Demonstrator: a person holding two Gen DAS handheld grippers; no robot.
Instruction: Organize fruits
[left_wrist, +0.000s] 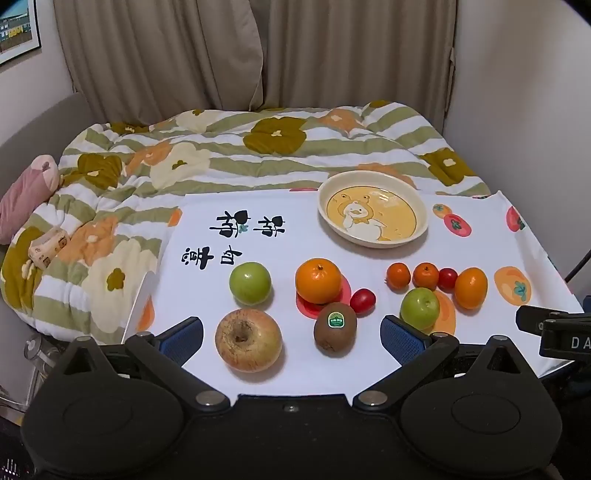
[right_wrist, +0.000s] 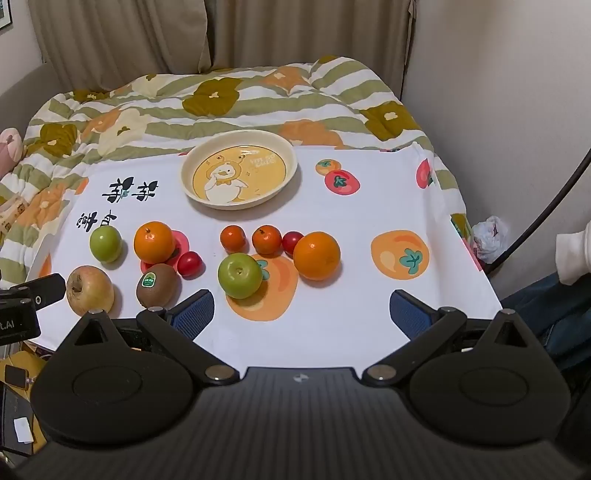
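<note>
Fruit lies scattered on a white printed cloth (left_wrist: 258, 243) (right_wrist: 354, 218). A cream plate (left_wrist: 421, 206) (right_wrist: 291, 158) with a duck picture stands empty at the back. Near the front are a russet apple (left_wrist: 248, 339) (right_wrist: 89, 290), a kiwi (left_wrist: 335, 328) (right_wrist: 157, 280), two green apples (left_wrist: 250, 283) (right_wrist: 240, 275), oranges (left_wrist: 318, 280) (right_wrist: 317, 255), small tangerines (right_wrist: 266, 239) and cherry tomatoes (left_wrist: 362, 301) (right_wrist: 189, 263). My left gripper (left_wrist: 291, 334) is open, with the russet apple and kiwi between its blue pads, untouched. My right gripper (right_wrist: 301, 314) is open over bare cloth in front of a green apple.
The cloth lies on a bed with a flowered, striped quilt (left_wrist: 207, 155) (right_wrist: 221, 99). Curtains (left_wrist: 258, 48) hang behind and a wall (right_wrist: 498, 92) stands to the right. A pink cushion (left_wrist: 26, 192) lies at the left. A white sleeve (right_wrist: 574, 254) shows at the right edge.
</note>
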